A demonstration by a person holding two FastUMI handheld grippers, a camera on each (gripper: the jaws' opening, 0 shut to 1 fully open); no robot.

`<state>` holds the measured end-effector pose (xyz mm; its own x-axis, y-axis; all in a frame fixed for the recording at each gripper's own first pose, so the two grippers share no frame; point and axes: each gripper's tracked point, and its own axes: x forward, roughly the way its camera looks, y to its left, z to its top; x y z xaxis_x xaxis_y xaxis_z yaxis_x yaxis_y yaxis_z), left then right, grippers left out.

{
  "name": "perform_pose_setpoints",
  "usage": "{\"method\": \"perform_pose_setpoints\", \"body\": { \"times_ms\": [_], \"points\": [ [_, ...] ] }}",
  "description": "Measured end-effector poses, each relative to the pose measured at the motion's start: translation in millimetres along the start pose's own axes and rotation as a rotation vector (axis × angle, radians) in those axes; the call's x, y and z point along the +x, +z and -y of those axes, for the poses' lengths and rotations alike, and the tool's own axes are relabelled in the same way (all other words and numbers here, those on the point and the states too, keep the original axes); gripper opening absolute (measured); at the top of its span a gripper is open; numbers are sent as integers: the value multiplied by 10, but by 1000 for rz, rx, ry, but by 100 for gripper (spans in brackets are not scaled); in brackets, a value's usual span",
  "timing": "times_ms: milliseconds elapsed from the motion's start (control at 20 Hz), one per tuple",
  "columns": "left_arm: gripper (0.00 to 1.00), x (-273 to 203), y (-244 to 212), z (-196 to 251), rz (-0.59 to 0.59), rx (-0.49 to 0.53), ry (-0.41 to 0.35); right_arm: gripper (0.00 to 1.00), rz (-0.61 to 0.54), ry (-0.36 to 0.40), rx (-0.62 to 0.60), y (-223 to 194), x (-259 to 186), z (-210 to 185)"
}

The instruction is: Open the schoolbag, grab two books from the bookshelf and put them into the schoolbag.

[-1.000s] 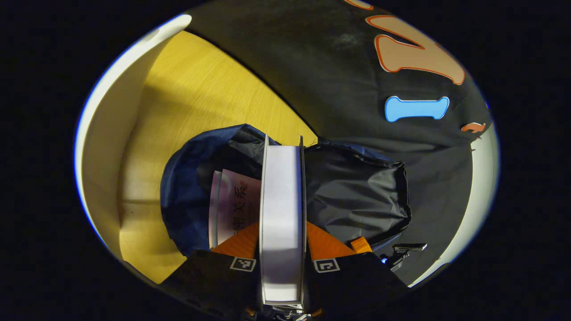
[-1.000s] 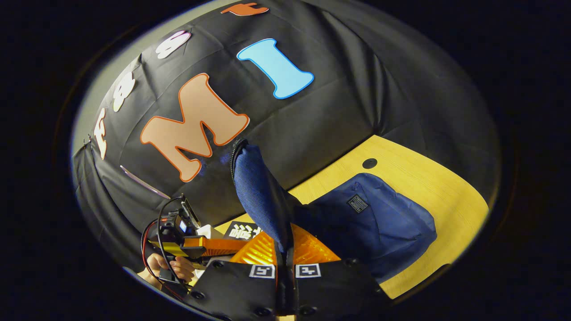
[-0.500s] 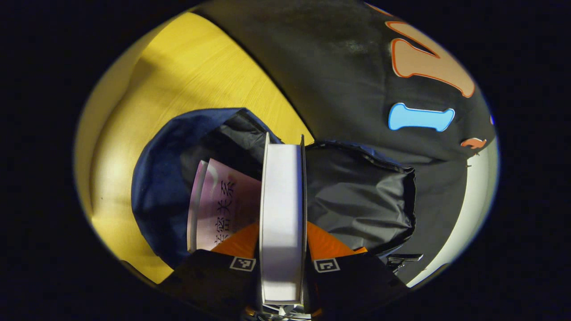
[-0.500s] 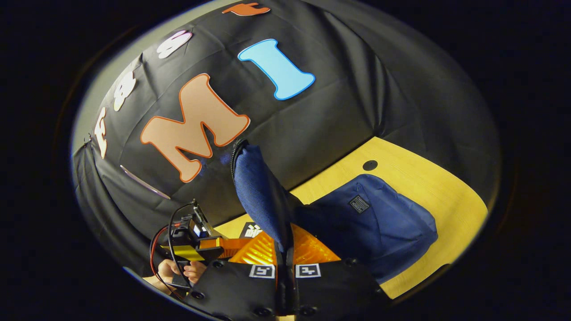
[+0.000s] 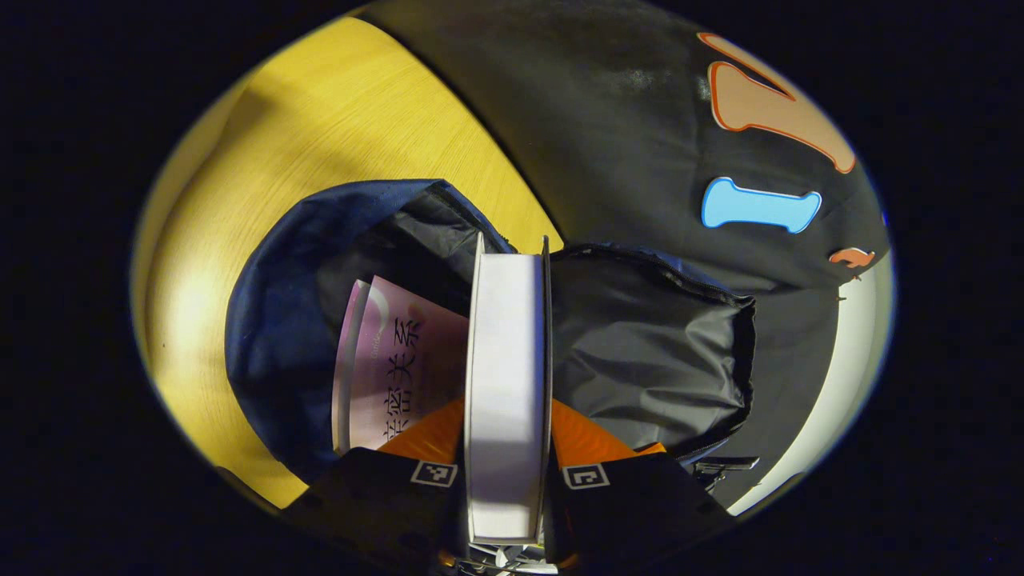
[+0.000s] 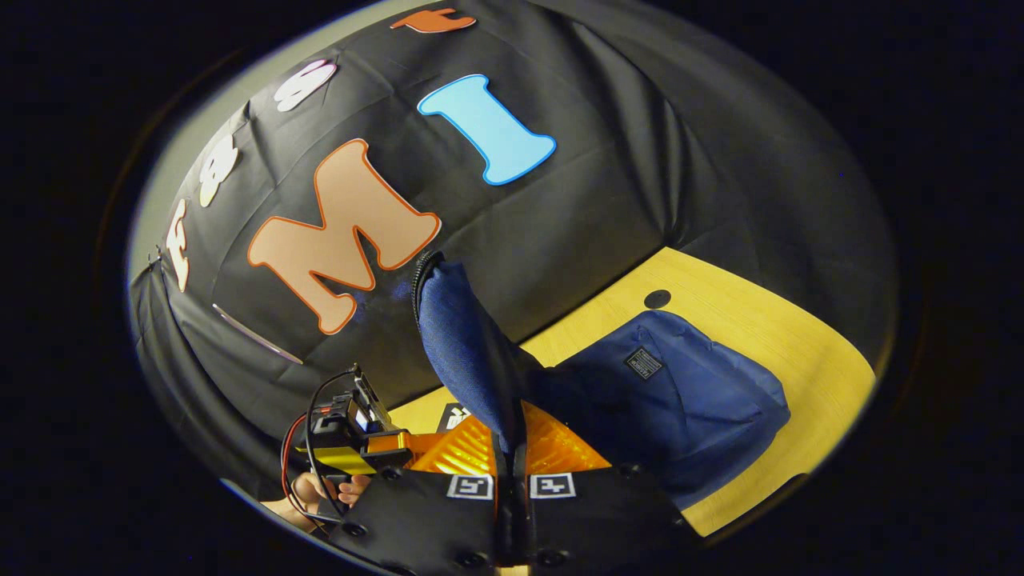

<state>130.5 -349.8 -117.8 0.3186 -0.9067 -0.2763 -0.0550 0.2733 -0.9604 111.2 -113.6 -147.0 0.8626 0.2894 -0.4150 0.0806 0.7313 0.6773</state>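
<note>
My left gripper (image 5: pixel 507 400) is shut on a white book (image 5: pixel 506 376), held edge-on over the open mouth of the blue schoolbag (image 5: pixel 276 320). A pink book (image 5: pixel 396 368) lies inside the bag, left of the white one. The bag's black lining (image 5: pixel 640 344) gapes on the right. In the right gripper view, my right gripper (image 6: pixel 512 456) is shut on the schoolbag's blue flap (image 6: pixel 460 344) and holds it up. The schoolbag's body (image 6: pixel 688 400) rests on the wooden table (image 6: pixel 768 336). The left gripper (image 6: pixel 352 448) and a hand (image 6: pixel 320 490) show at lower left.
The yellow wooden table (image 5: pixel 336 120) extends behind the bag up to the black cloth wall (image 5: pixel 624 120). A round cable hole (image 6: pixel 658 298) sits in the table beyond the bag. A black buckle (image 5: pixel 724 464) hangs at the bag's right edge.
The left gripper has carried the white book closer over the bag's mouth; the pink book inside looks larger. The right gripper keeps the flap raised, nearly unmoved.
</note>
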Motion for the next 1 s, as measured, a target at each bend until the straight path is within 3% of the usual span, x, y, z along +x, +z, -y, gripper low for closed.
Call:
{"method": "perform_pose_setpoints", "body": {
  "times_ms": [150,300,450,500,700,1000],
  "points": [
    [39,7,-35,-83,-12,31,52,3,0,-2,8,-2,-6,9],
    [77,-18,-26,-322,-17,136,196,3,1,-5,13,6,-1,23],
    [84,-100,60,-525,-4,284,337,3,2,-7,17,4,-6,28],
    [96,-127,73,-560,-1,328,367,3,2,-8,17,2,-18,26],
    [96,-302,195,-549,45,496,468,3,0,-9,15,0,-1,26],
    [96,-522,455,-369,174,660,519,3,2,-14,8,-11,-13,11]
  ]
}}
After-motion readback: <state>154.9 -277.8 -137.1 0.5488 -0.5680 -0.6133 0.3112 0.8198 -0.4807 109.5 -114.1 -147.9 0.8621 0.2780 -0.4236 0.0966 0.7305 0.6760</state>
